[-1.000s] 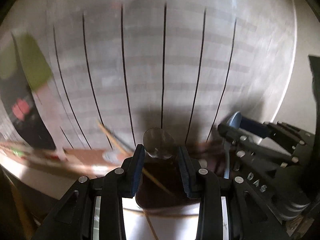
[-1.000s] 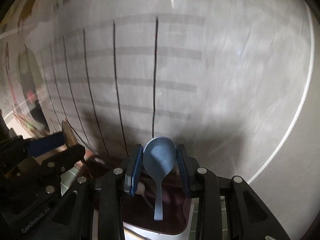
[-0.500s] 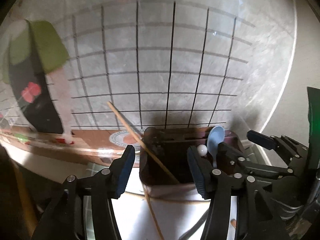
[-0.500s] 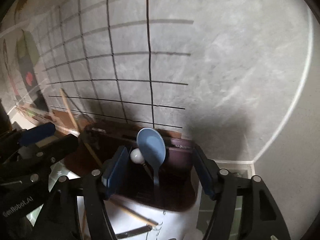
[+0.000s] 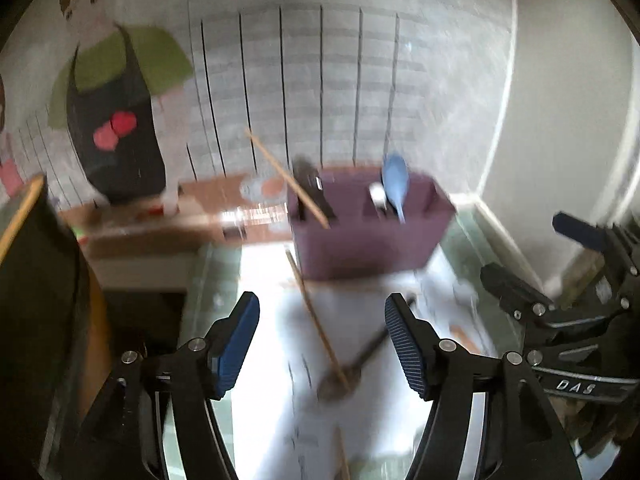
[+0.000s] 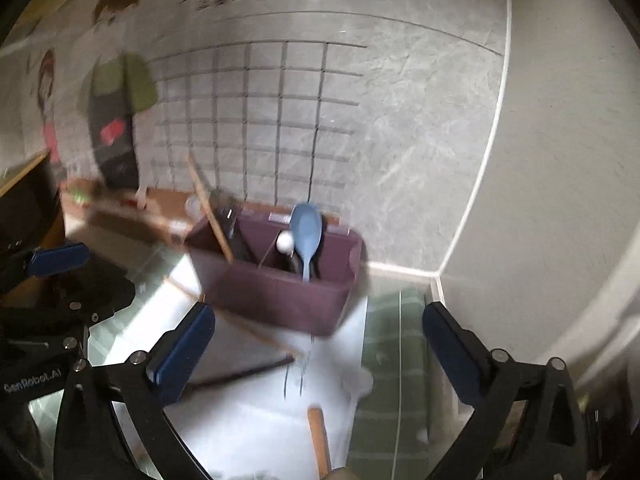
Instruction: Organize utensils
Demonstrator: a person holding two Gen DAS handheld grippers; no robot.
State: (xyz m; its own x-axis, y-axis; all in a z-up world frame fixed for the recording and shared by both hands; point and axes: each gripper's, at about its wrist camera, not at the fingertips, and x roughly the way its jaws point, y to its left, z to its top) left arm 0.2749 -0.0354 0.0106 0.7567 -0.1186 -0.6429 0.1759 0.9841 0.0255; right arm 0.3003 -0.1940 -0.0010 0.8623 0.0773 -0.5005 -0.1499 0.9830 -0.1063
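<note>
Both grippers empty, jaws spread wide: left gripper (image 5: pixel 322 344), right gripper (image 6: pixel 318 354). They sit side by side over a white sheet (image 6: pixel 240 416) on the glass tabletop (image 6: pixel 394 360).

Purple utensil caddy (image 6: pixel 280 296) stands ahead of both, against the wall. Already in it: blue spoon (image 6: pixel 306 228) bowl-up in the right compartment beside a white round-ended piece (image 6: pixel 285 242), one wooden chopstick (image 5: pixel 286 176) leaning out of the left compartment.

Still loose on the sheet:
- wooden chopstick (image 5: pixel 316 320), running from the caddy's foot back between the left gripper's fingers
- dark metal spoon (image 5: pixel 352 368), bowl toward the camera, crossing that chopstick
- wooden handle (image 6: pixel 318 436) low in the right wrist view, between the right gripper's fingers; what it belongs to is cut off

Handling, by judgement: chopstick light, stiff, thin, likely to roll or twist; pinch mid-length. Metal spoon heavier, smooth, probably slippery; take the handle, not the bowl. Frames are motion-blurred, so contact between the crossed pieces can't be settled
</note>
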